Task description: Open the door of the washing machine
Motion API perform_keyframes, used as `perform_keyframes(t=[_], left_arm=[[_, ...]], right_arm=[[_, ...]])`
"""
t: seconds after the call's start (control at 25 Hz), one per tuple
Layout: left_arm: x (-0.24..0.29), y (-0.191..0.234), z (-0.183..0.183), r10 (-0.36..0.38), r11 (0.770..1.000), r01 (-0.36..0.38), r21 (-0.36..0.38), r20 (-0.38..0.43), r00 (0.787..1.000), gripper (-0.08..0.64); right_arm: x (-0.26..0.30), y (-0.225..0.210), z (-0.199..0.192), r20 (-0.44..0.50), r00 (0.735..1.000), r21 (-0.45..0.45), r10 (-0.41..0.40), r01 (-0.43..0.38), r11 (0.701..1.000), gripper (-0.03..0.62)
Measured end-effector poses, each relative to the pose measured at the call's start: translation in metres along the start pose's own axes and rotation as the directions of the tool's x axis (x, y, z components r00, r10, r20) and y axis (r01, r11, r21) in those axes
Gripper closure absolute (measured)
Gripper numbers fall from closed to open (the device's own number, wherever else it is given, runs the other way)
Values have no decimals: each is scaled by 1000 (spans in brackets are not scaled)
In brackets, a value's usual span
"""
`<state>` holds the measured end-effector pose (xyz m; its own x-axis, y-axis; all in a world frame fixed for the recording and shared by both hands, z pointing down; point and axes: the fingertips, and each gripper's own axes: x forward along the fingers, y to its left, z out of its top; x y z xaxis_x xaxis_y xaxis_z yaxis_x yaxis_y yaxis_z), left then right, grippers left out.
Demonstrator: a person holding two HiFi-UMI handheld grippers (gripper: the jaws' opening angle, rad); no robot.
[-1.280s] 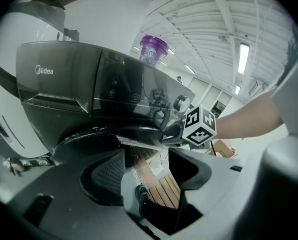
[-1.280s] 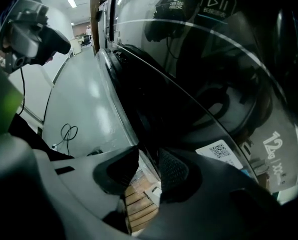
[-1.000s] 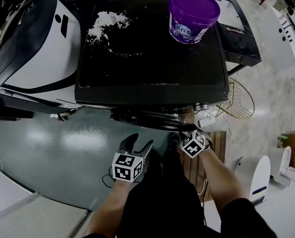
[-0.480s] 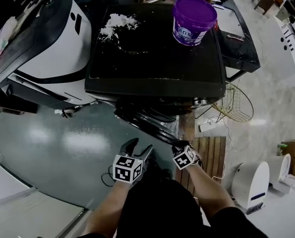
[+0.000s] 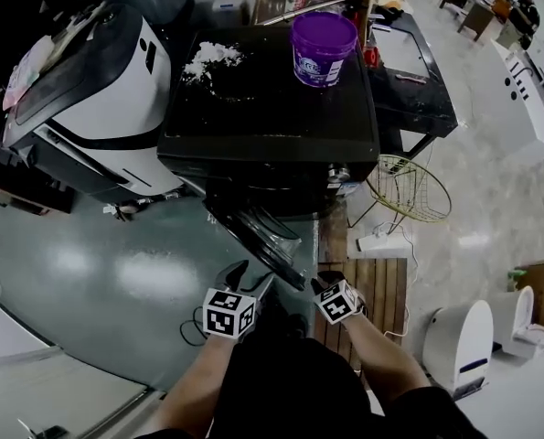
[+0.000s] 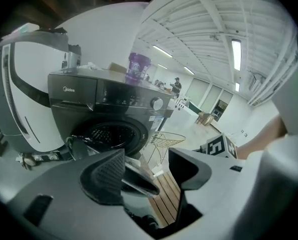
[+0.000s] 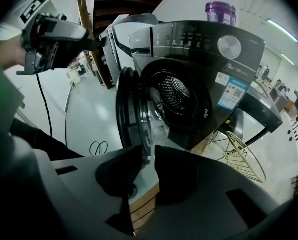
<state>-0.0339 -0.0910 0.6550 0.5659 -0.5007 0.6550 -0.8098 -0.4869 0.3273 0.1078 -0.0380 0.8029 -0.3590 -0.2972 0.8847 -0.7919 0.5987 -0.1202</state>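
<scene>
The black front-loading washing machine (image 5: 272, 99) stands ahead. Its round door (image 5: 256, 234) is swung out toward me, and the drum opening (image 7: 176, 96) shows. My right gripper (image 5: 320, 284) is at the door's free edge. In the right gripper view the door's rim (image 7: 133, 109) runs down into the narrow gap of that gripper (image 7: 147, 154), whose jaws are closing on it. My left gripper (image 5: 253, 274) hangs open beside the door. In the left gripper view the door's edge shows beyond its gap (image 6: 146, 159), with nothing held.
A purple bucket (image 5: 323, 46) and spilled white powder (image 5: 208, 58) sit on the machine's top. A white appliance (image 5: 89, 90) stands to its left. To its right are a wire basket (image 5: 409, 190) and a black cart (image 5: 409, 62). Wooden slats (image 5: 363, 282) lie under my right arm.
The door has swung further out from the machine. Both grippers have drawn back toward me, the right one staying at the door's edge.
</scene>
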Motion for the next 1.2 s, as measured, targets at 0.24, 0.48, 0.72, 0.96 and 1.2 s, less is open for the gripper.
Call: perform_keyframes(t=[0.24, 0.48, 0.72, 0.96, 1.2], left_arm=[[-28, -28, -5, 11, 1000, -11, 15, 23, 1000, 273], [-57, -38, -14, 53, 998, -54, 19, 52, 997, 273], [-89, -49, -27, 93, 995, -95, 30, 63, 994, 273], [-109, -41, -26, 135, 990, -137, 14, 84, 987, 273], [-129, -36, 4, 139, 989, -145, 39, 136, 981, 273]], right_arm=[[-43, -16, -15, 61, 996, 49, -62, 59, 997, 522], [-63, 9, -39, 76, 997, 76, -24, 19, 997, 527], [-65, 30, -54, 81, 996, 62, 29, -34, 997, 529], [-94, 31, -26, 210, 977, 155, 48, -82, 984, 548], [-120, 27, 8, 284, 958, 138, 31, -72, 988, 574]])
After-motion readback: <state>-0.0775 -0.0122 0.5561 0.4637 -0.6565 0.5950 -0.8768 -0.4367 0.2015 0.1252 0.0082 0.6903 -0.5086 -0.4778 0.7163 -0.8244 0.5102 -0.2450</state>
